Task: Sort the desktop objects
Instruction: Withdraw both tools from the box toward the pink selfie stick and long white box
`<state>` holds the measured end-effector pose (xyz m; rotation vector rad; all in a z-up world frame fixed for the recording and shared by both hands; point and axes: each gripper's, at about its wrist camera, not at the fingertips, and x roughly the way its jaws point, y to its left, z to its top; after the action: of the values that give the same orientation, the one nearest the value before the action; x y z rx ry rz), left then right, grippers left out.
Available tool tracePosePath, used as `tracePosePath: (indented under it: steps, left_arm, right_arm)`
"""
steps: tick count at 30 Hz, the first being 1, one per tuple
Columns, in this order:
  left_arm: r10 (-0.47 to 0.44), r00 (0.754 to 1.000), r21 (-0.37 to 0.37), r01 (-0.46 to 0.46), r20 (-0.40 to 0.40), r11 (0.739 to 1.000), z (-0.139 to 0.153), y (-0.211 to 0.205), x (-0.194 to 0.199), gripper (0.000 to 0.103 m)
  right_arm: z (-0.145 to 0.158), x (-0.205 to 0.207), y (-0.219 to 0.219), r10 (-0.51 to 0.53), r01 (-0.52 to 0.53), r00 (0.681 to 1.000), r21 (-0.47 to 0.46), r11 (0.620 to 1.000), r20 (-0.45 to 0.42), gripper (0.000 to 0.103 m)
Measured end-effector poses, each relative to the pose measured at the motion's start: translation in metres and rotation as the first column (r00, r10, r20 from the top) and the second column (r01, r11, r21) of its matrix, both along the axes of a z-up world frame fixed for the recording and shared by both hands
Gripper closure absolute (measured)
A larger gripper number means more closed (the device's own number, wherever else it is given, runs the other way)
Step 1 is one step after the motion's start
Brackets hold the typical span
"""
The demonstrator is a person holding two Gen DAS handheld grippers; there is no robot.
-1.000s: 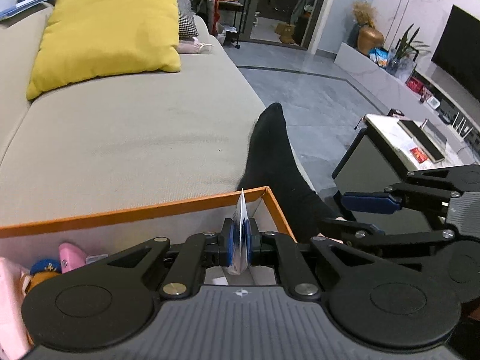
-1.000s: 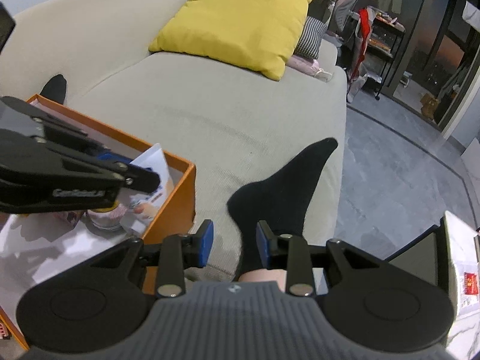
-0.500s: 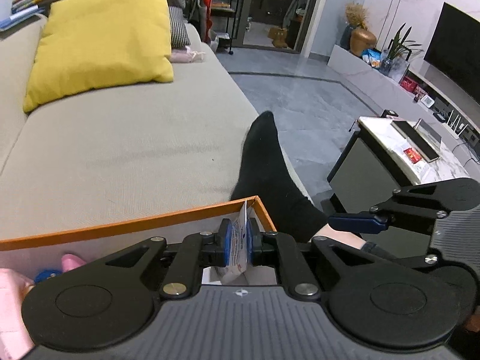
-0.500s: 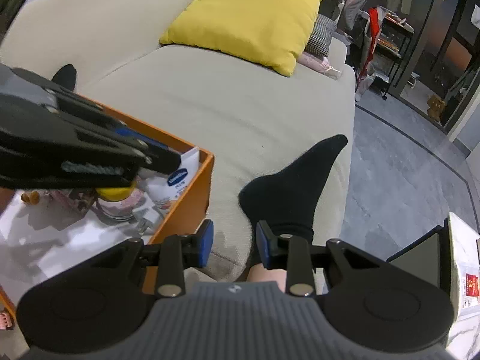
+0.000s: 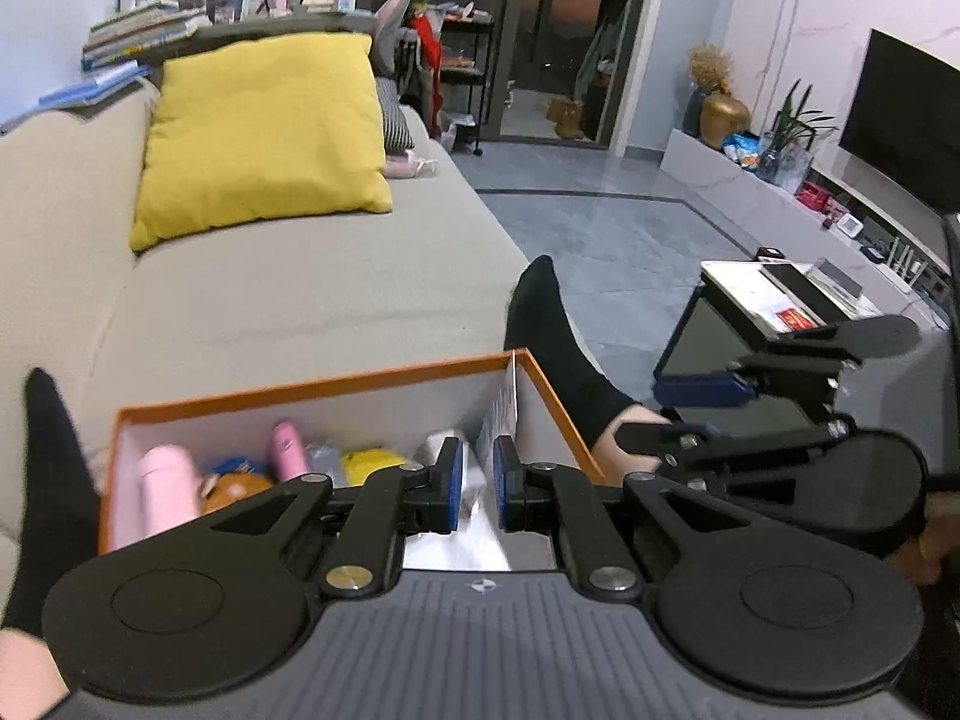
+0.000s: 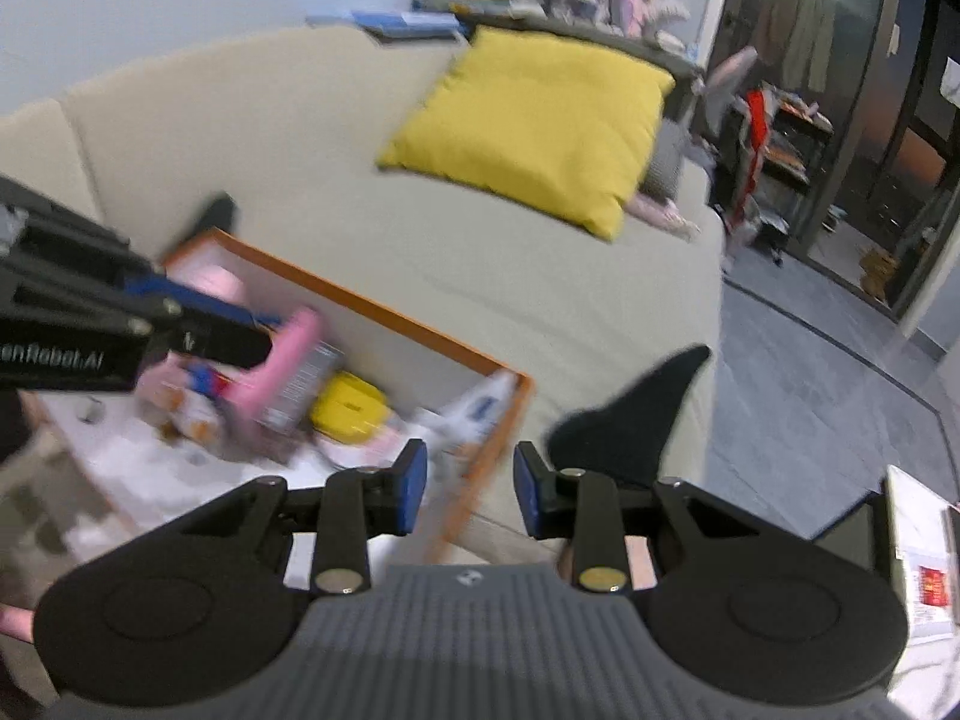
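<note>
An orange-rimmed box rests on the sofa and holds several items: pink bottles, a yellow case and a white tube leaning in the right corner. My left gripper is open above the box, its pads apart and clear of the tube. My right gripper is open and empty over the box's right edge. The box contents show blurred in the right wrist view, with the yellow case and white tube. The left gripper's fingers cross that view at left.
A yellow cushion lies at the sofa's back. A person's black-socked foot rests beside the box, another sock at left. A low table with small items stands on the grey floor to the right.
My left gripper has opened and let go of the white tube, which now leans in the box's corner. It has pulled back and up. My right gripper has opened wider and shifted left.
</note>
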<state>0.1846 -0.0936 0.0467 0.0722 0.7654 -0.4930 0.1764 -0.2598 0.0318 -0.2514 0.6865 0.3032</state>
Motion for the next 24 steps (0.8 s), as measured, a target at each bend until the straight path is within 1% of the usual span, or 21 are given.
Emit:
tracePosePath:
  steps: [4,6,8,10,13,14,16,17,18,20,22,23,24]
  left_arm:
    - [-0.011,0.999,0.033,0.010,0.035,0.999,0.008,0.025,-0.041,0.092]
    - [0.002,0.999,0.051,-0.004,0.040,0.999,0.007,0.039,-0.060,0.092]
    - [0.026,0.999,0.077,-0.028,0.029,0.997,0.000,0.054,-0.075,0.092]
    - [0.060,0.998,0.112,-0.060,0.005,0.992,-0.012,0.069,-0.088,0.092]
    - [0.086,0.996,0.151,-0.079,-0.040,0.985,-0.035,0.084,-0.108,0.092]
    - [0.090,0.994,0.157,-0.080,-0.057,0.984,-0.043,0.088,-0.114,0.092]
    - [0.089,0.992,0.163,-0.075,-0.085,0.984,-0.059,0.094,-0.129,0.092]
    - [0.092,0.991,0.166,-0.074,-0.100,0.983,-0.067,0.095,-0.134,0.092]
    - [0.093,0.989,0.168,-0.073,-0.115,0.983,-0.075,0.096,-0.140,0.092]
    - [0.092,0.986,0.173,-0.067,-0.139,0.983,-0.091,0.096,-0.150,0.092]
    - [0.093,0.984,0.189,-0.063,-0.151,0.980,-0.105,0.094,-0.157,0.092]
    - [0.088,0.985,0.198,-0.057,-0.151,0.979,-0.110,0.092,-0.159,0.088]
    - [0.081,0.986,0.208,-0.049,-0.148,0.977,-0.115,0.091,-0.163,0.082]
  right_arm:
    - [0.008,-0.039,0.018,0.061,-0.063,0.997,0.068,0.996,0.038,0.059]
    - [0.006,-0.057,0.026,0.101,-0.105,0.994,0.116,0.988,0.038,0.045]
    - [0.000,-0.074,0.036,0.144,-0.146,0.989,0.177,0.973,0.023,0.040]
    - [-0.010,-0.087,0.048,0.189,-0.182,0.982,0.214,0.960,-0.013,0.040]
    - [-0.030,-0.101,0.066,0.206,-0.183,0.976,0.238,0.954,-0.075,0.040]
    - [-0.039,-0.104,0.070,0.209,-0.176,0.972,0.251,0.952,-0.109,0.041]
    - [-0.058,-0.106,0.077,0.203,-0.147,0.963,0.283,0.948,-0.177,0.046]
    - [-0.068,-0.107,0.079,0.196,-0.127,0.957,0.297,0.946,-0.214,0.055]
    - [-0.079,-0.108,0.081,0.186,-0.104,0.950,0.308,0.946,-0.250,0.060]
    - [-0.099,-0.111,0.082,0.167,-0.056,0.935,0.333,0.941,-0.314,0.062]
    - [-0.114,-0.113,0.083,0.153,-0.023,0.921,0.340,0.940,-0.359,0.063]
    - [-0.120,-0.113,0.084,0.148,-0.014,0.915,0.338,0.941,-0.374,0.062]
    - [-0.123,-0.111,0.084,0.145,-0.006,0.910,0.336,0.942,-0.389,0.062]
